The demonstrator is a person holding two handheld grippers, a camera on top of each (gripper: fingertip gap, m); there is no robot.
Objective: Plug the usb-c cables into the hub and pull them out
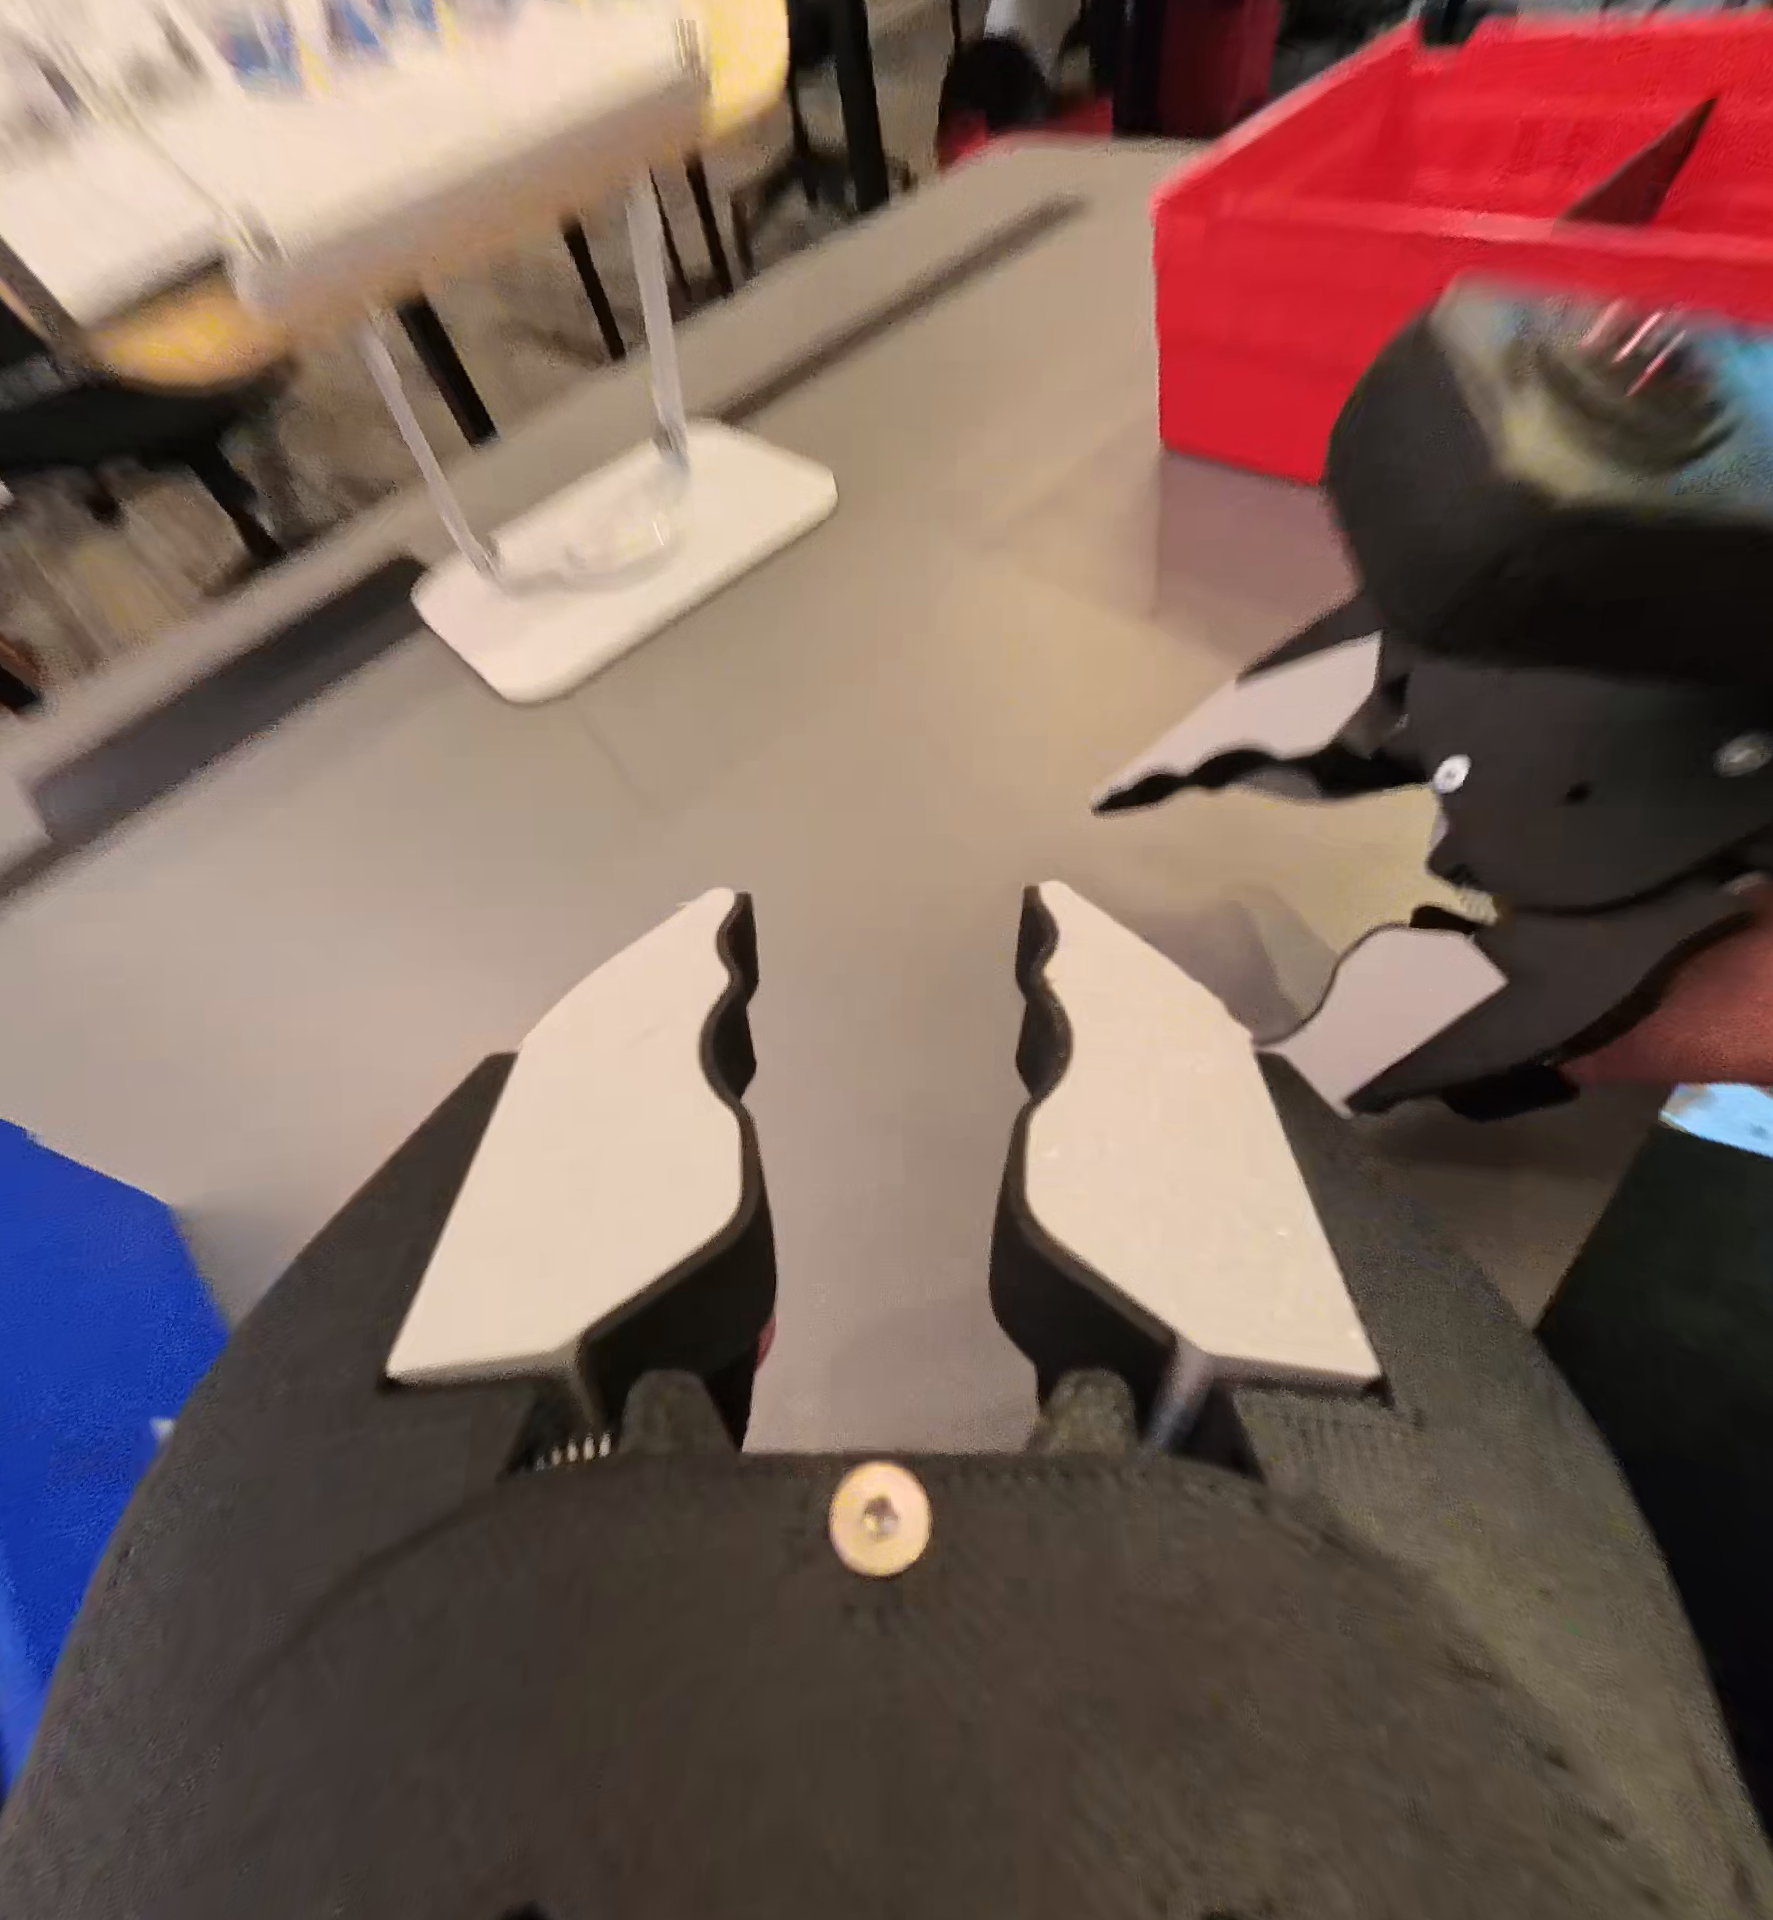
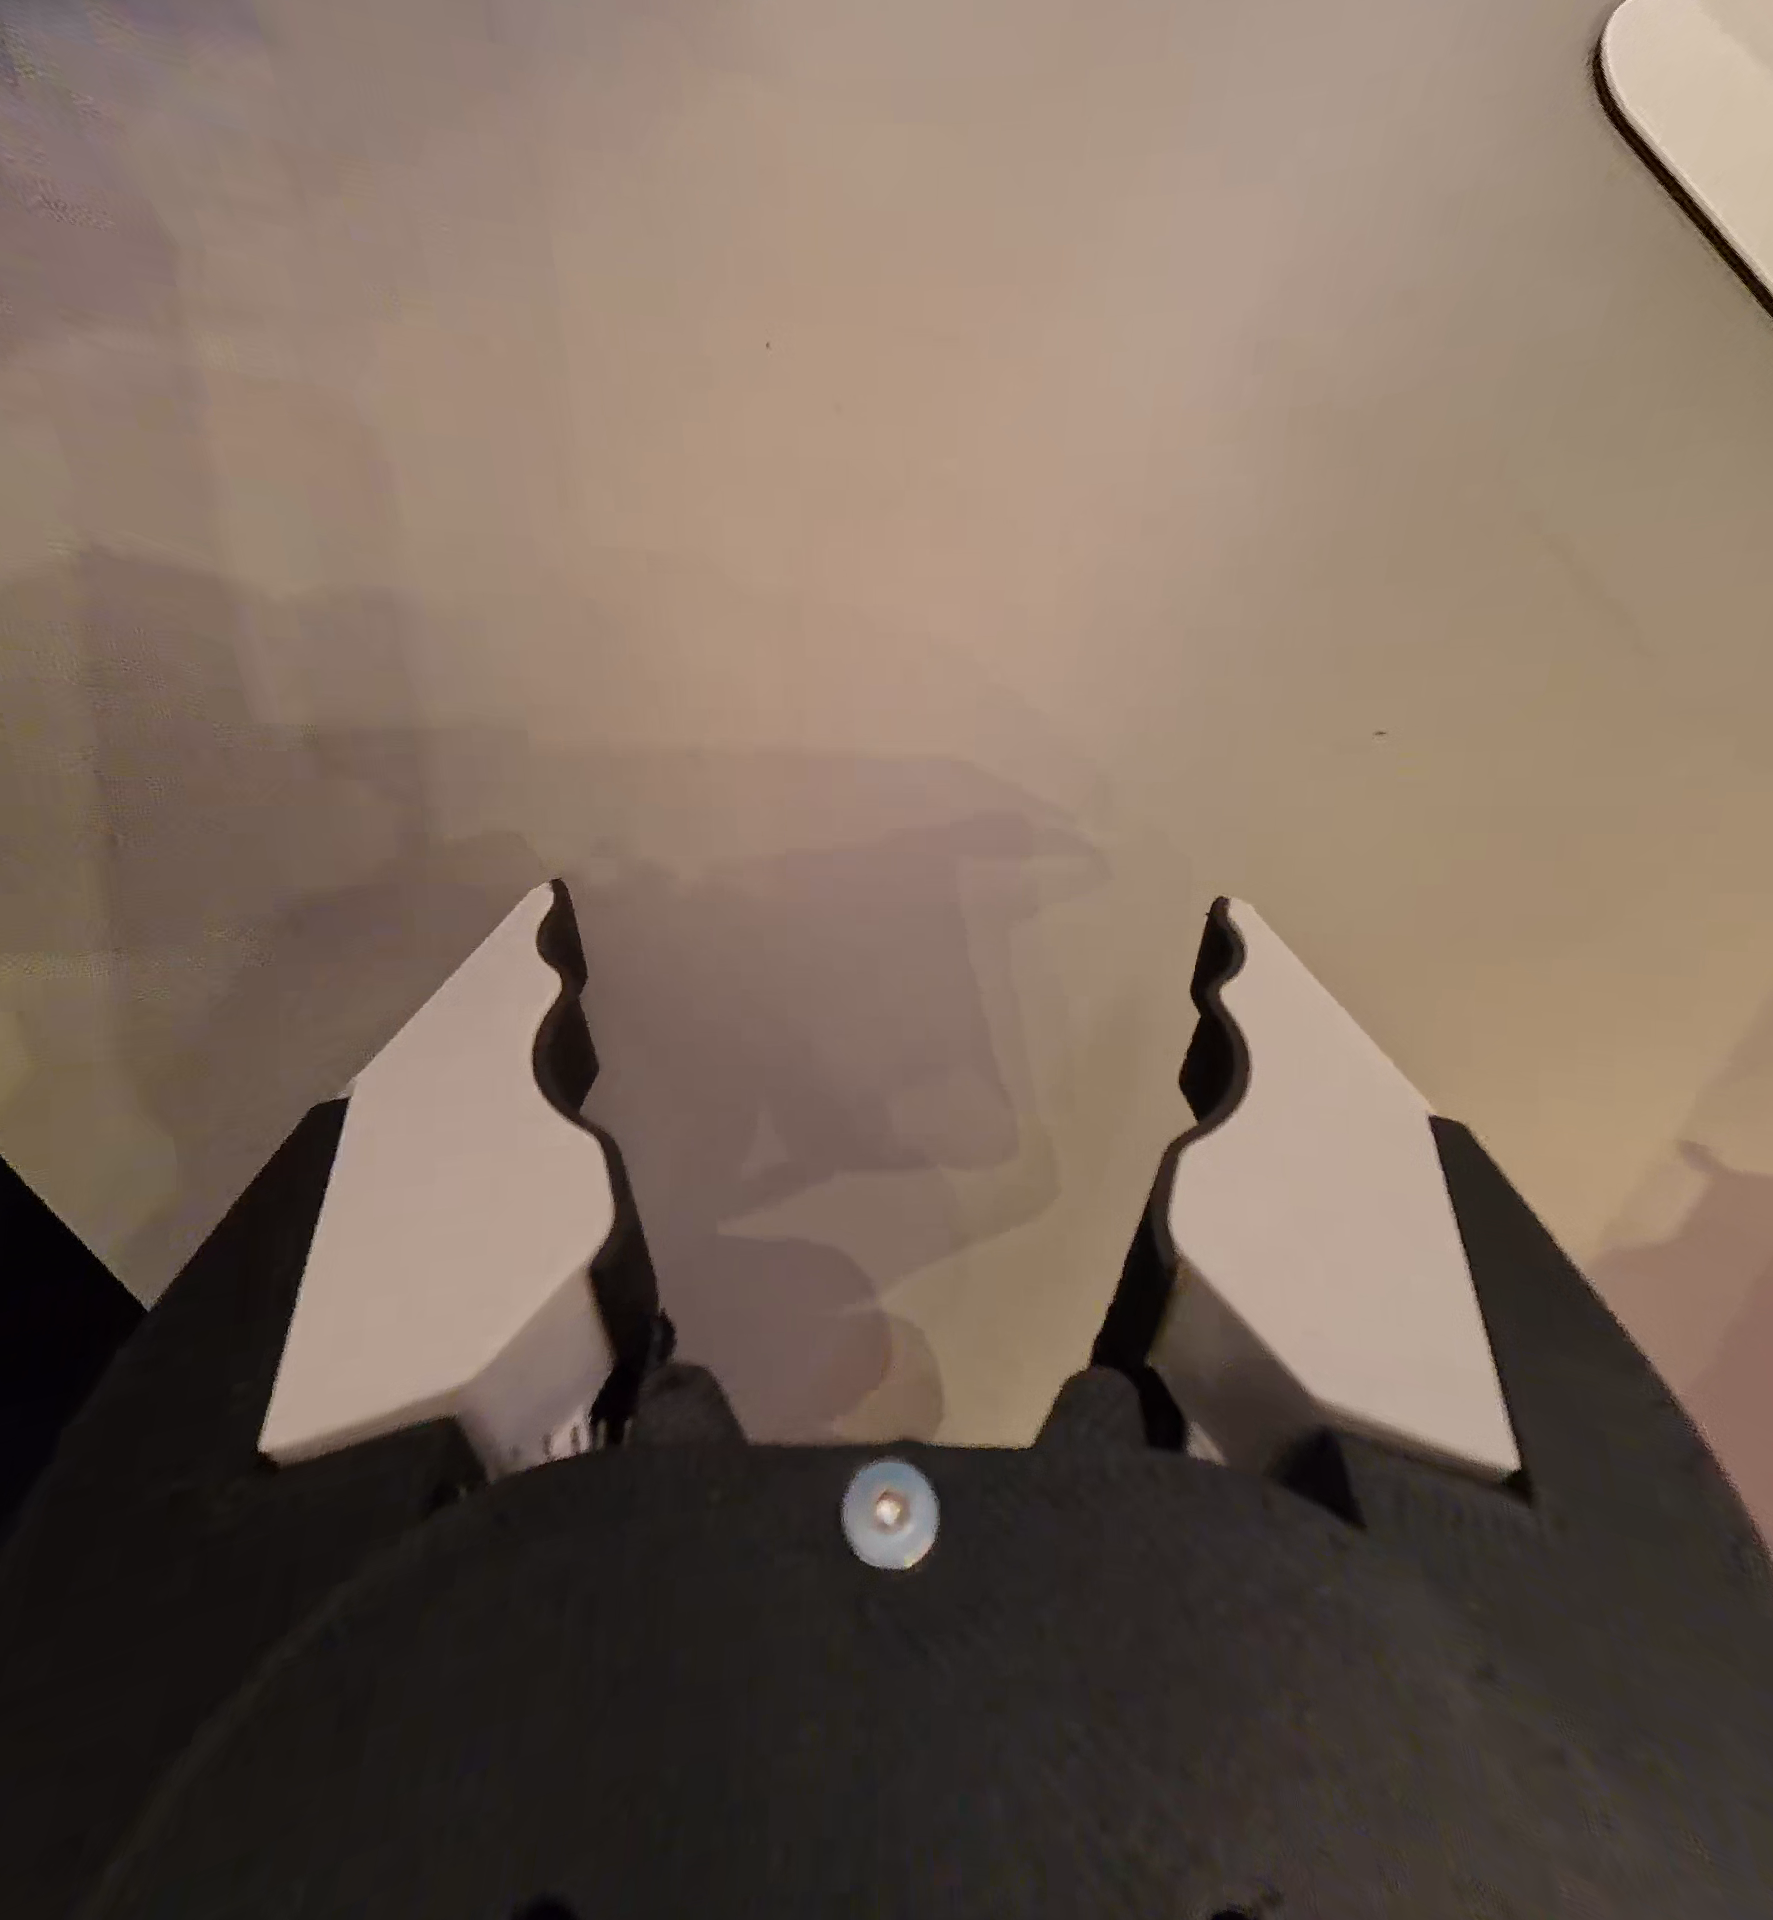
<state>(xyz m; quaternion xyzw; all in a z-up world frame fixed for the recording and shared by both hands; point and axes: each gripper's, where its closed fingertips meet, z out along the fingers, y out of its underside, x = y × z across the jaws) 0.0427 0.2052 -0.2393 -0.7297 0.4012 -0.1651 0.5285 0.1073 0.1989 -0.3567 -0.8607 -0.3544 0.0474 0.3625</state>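
Left gripper (image 1: 887, 904): fingers (image 1: 591, 1143) spread, a clear gap between the wavy inner edges, nothing held. Only bare grey table (image 1: 861, 727) showed through the gap and ahead of the tips.

Right gripper (image 2: 887, 899): fingers (image 2: 446, 1195) spread wider, also empty. Between and beyond the tips lay plain tabletop crossed by soft shadows. Far ahead and to the right of these fingers, the rounded corner of a white base plate (image 2: 1755, 177) entered the picture.

From the left wrist view, the right gripper hovered to the right of the left fingers and slightly ahead, above the table, its tips pointing leftward; a hand (image 1: 1713, 997) held it from the right edge. A thin dark cable (image 1: 1323, 971) curved close under that gripper; which kind could not be told.

Ahead and left of the left fingers stood the white base plate with clear upright posts (image 1: 653, 343), blurred. Ahead and right, a red bin (image 1: 1277, 343) sat on the table. Close at the left, beside the gripper body, a blue bin (image 1: 40, 1351).

No hub or usb-c plug could be made out in either view.
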